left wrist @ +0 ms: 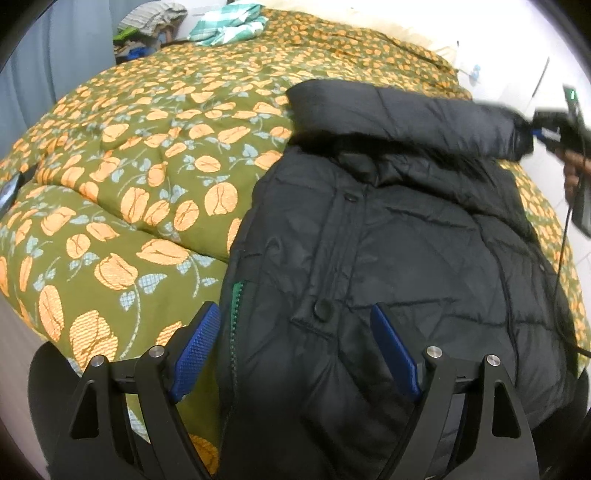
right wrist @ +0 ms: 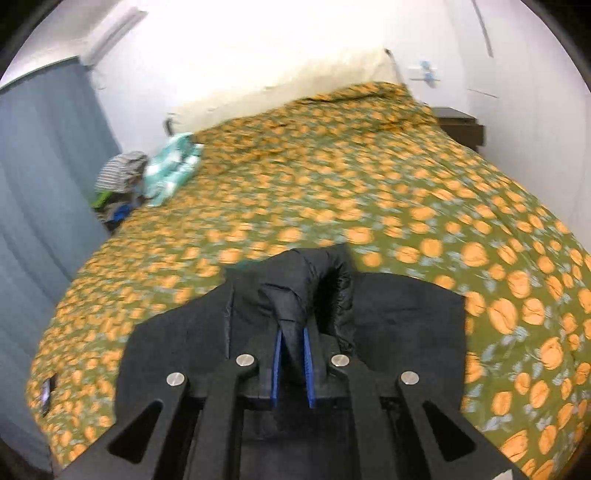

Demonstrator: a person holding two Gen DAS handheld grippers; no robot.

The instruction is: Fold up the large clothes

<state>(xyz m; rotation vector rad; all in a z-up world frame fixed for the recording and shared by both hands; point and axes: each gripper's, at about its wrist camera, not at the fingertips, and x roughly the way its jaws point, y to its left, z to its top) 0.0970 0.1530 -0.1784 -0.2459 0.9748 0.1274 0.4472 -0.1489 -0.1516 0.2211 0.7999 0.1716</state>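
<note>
A black quilted jacket [left wrist: 388,240] lies front up on a bed with a green and orange flowered cover [left wrist: 129,166]. Its zip edge with green lining [left wrist: 236,295] faces left. My left gripper [left wrist: 295,310] hovers open just above the jacket's lower front, with one blue pad over the zip edge and nothing gripped. One sleeve [left wrist: 406,110] stretches across the collar toward the right, where my right gripper [left wrist: 546,129] holds its end. In the right wrist view the right gripper [right wrist: 293,332] is shut on the bunched black sleeve cuff [right wrist: 306,280], lifted above the bed cover [right wrist: 369,184].
A green and white checked cloth [left wrist: 225,22] and a heap of clothes [left wrist: 155,22] sit at the bed's far left corner. A blue-grey curtain [right wrist: 37,184] hangs on the left. A dark nightstand [right wrist: 461,125] stands at the far right. A small dark device [left wrist: 9,192] lies on the cover.
</note>
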